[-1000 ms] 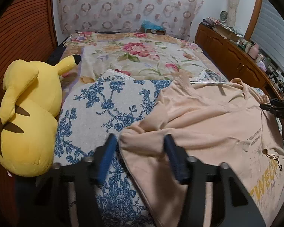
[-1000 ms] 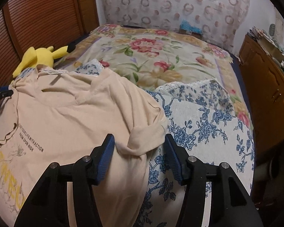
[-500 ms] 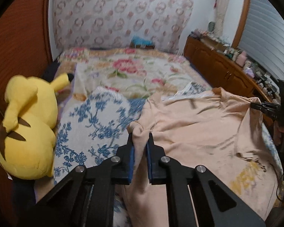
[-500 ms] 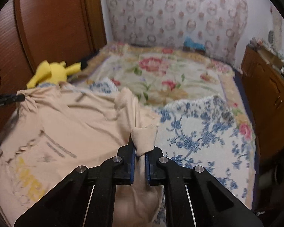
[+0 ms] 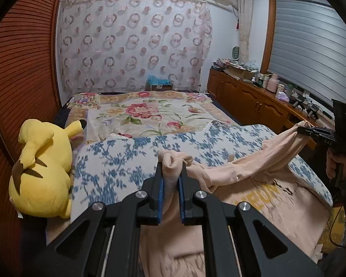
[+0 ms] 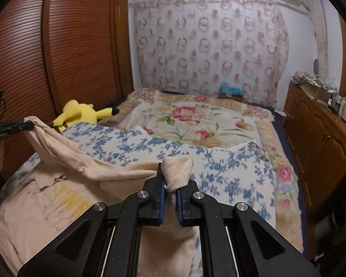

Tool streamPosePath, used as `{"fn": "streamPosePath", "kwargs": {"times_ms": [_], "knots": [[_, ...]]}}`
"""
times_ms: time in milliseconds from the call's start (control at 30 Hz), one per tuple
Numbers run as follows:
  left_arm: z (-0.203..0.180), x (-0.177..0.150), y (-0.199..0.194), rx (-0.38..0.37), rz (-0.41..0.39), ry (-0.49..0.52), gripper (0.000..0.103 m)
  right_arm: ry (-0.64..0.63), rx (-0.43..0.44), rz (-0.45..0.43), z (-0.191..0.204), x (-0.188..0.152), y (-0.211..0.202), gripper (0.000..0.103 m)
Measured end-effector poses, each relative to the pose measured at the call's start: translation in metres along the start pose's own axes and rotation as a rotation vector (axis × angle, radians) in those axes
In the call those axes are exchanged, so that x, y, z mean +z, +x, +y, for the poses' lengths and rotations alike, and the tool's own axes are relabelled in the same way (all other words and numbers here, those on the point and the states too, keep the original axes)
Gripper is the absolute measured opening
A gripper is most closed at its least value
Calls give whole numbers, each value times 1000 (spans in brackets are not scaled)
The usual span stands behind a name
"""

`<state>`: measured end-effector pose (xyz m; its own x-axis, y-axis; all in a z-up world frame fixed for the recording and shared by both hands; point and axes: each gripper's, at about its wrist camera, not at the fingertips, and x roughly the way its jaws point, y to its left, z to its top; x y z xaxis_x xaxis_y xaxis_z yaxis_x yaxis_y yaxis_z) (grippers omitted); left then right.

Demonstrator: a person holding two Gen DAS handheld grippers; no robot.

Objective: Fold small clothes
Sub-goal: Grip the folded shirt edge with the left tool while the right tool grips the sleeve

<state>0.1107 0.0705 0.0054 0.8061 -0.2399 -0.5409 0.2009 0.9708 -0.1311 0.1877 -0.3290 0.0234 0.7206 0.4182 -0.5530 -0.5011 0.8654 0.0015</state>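
A peach T-shirt (image 5: pixel 253 198) with yellow lettering lies on the blue-flowered bed cover (image 5: pixel 117 161). My left gripper (image 5: pixel 170 173) is shut on one bunched shoulder of the shirt and holds it lifted. My right gripper (image 6: pixel 170 180) is shut on the other bunched shoulder (image 6: pixel 177 170), also lifted. The top edge of the shirt (image 6: pixel 92 166) hangs stretched between the two grippers. Each gripper shows at the edge of the other's view: the right one (image 5: pixel 306 130) and the left one (image 6: pixel 27 125). The lower part of the shirt rests on the bed.
A yellow plush toy (image 5: pixel 41 168) lies at the left side of the bed by the wooden wardrobe (image 6: pixel 57 57). A floral blanket (image 5: pixel 150 115) covers the far half of the bed. A wooden cabinet (image 5: pixel 253 101) with clutter runs along the right wall.
Both grippers closed on the shirt's shoulders, then lifted and pulled back toward me, raising the top of the shirt off the bed.
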Motion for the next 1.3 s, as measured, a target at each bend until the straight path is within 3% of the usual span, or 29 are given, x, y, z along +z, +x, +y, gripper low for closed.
{"fn": "streamPosePath", "kwargs": {"times_ms": [400, 733, 900, 967, 1100, 1167, 1233, 1300], "knots": [[-25, -44, -63, -4, -31, 3, 8, 17, 1, -18, 8, -44, -81, 5], [-36, -72, -96, 10, 4, 15, 8, 28, 3, 45, 20, -77, -128, 5], [-35, -84, -87, 1, 61, 38, 18, 0, -21, 123, 28, -102, -133, 6], [-34, -87, -82, 9, 78, 40, 27, 10, -18, 152, 30, -112, -128, 11], [-26, -86, -79, 28, 87, 19, 37, -2, -24, 173, 31, -117, -122, 20], [-23, -85, -80, 28, 83, 11, 43, -5, -31, 164, 31, -113, -121, 45], [-19, -84, -79, 23, 84, 4, 53, -14, -35, 153, 32, -107, -120, 53], [-18, -83, -78, 30, 84, 7, 58, -24, -49, 148, 31, -101, -114, 53]]}}
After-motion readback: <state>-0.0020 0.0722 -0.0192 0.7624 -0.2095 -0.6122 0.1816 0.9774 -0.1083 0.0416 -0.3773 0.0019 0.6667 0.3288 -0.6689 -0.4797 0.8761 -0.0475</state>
